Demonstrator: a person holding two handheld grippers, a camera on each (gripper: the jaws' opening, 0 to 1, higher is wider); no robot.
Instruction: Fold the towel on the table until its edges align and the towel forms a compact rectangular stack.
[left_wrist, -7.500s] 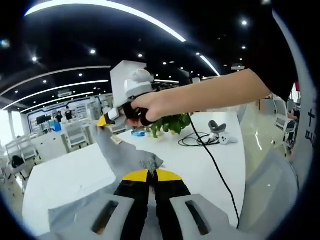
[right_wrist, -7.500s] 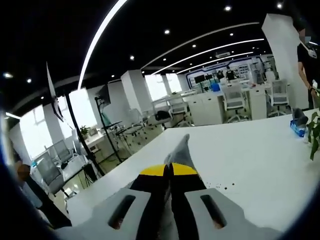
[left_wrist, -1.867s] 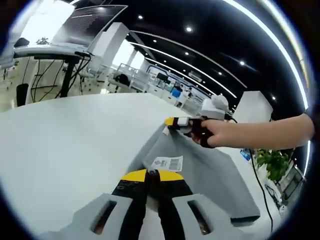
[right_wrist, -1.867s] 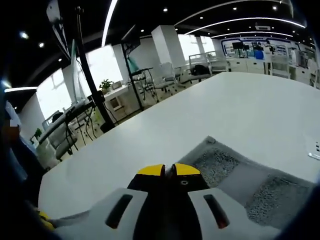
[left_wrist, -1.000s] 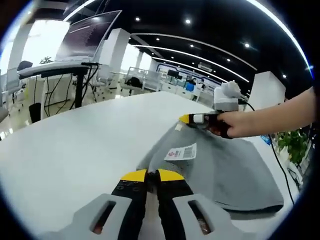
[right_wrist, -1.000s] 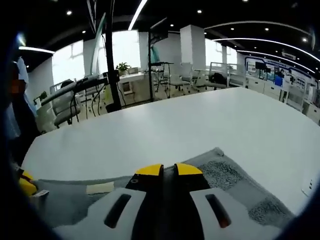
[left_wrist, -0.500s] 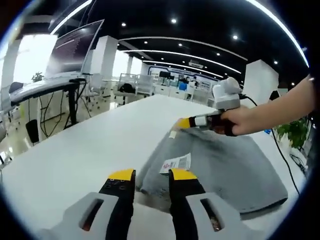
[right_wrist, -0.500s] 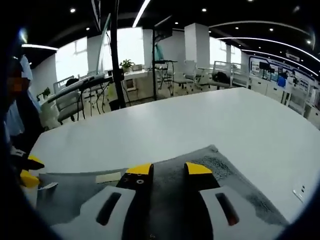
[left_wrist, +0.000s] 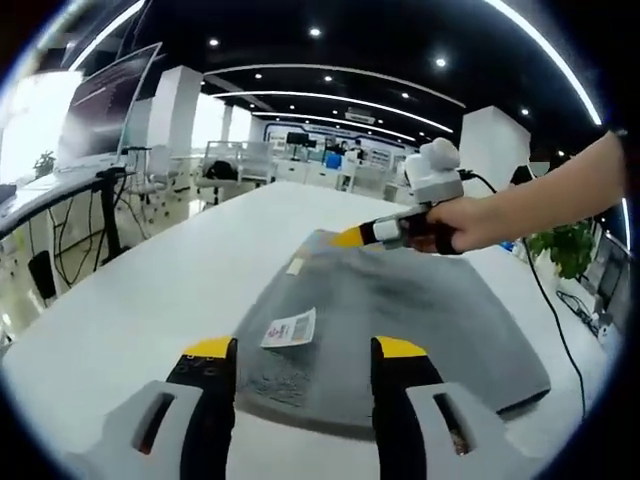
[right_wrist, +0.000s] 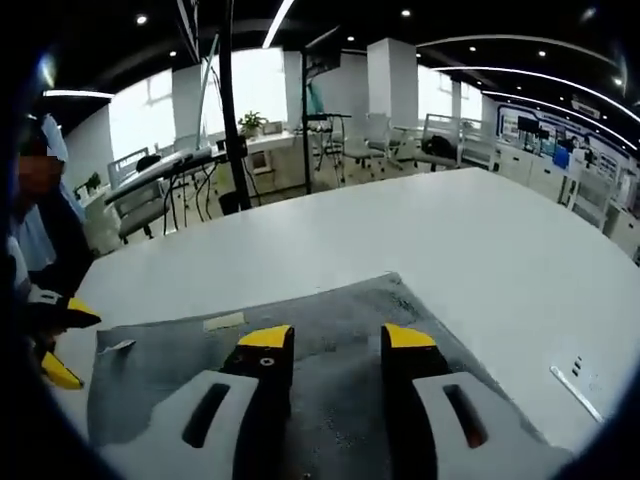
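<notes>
A grey towel (left_wrist: 410, 310) lies folded flat on the white table (left_wrist: 150, 290), with a white printed label (left_wrist: 290, 328) near its close corner. My left gripper (left_wrist: 305, 350) hovers open just short of that corner, with nothing between its jaws. A hand holds my right gripper (left_wrist: 350, 238) over the towel's far corner. In the right gripper view the same towel (right_wrist: 180, 355) spreads under my right gripper (right_wrist: 336, 340), which is open and holds nothing. The left gripper (right_wrist: 62, 345) shows at the left edge, its yellow tips apart. A small pale tag (right_wrist: 223, 321) lies on the cloth.
A potted plant (left_wrist: 570, 245) and a black cable (left_wrist: 548, 310) are past the towel on the right. A monitor on a stand (left_wrist: 105, 95) stands off the table's left edge. A small white strip (right_wrist: 575, 390) lies on the bare table. Desks and chairs (right_wrist: 440, 145) fill the background.
Both grippers went from shut on the towel's corners to open, letting the cloth go. The towel settled flat on the table, and both grippers drew back a little above it.
</notes>
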